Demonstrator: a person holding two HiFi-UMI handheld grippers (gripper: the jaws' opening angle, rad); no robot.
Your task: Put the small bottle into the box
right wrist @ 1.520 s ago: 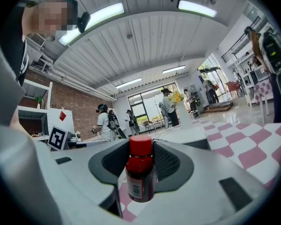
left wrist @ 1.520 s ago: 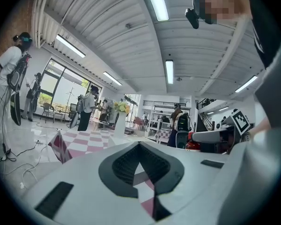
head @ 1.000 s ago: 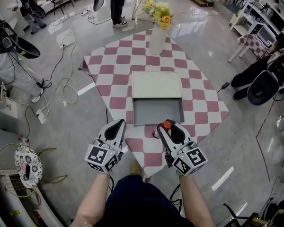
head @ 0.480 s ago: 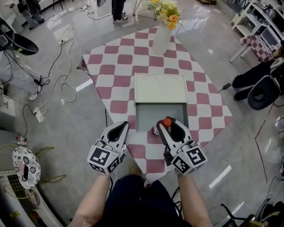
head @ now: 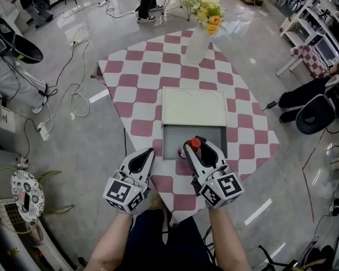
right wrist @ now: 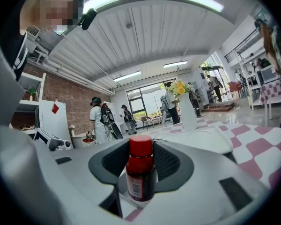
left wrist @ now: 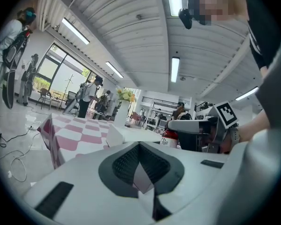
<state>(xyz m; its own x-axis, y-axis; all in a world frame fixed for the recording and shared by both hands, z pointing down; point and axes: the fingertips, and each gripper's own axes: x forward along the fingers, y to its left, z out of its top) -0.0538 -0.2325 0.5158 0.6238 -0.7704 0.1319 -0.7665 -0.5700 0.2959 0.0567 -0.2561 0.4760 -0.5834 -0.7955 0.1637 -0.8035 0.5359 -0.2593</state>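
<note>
Pink-and-white checked counter (head: pixel 141 78), open white box (head: pixel 194 107) mid-counter, nearer my edge. My right hand-held gripper (head: pixel 194 148) clamps the small dark red-capped bottle (right wrist: pixel 140 175) over the box's near part. My left hand-held gripper (head: pixel 147 152) is closed, empty, at the near edge.

Glossy grey floor (head: pixel 90 151), brick wall (right wrist: pixel 79 109), ceiling strip lights (left wrist: pixel 174 69)

- Your worktop (head: pixel 137 86) stands cornerwise to you, under a pink-and-white checked cloth (head: pixel 246 134) that hangs over its edges.
- A box (head: pixel 174 140) lies open near the middle, on your side, with its grey inside facing up.
- Its pale lid (head: pixel 193 106) lies flat just beyond it, joined along the far edge.
- A white vase (head: pixel 196 48) of flowers (head: pixel 208 9) stands upright near the far corner, apart from the lid.
</note>
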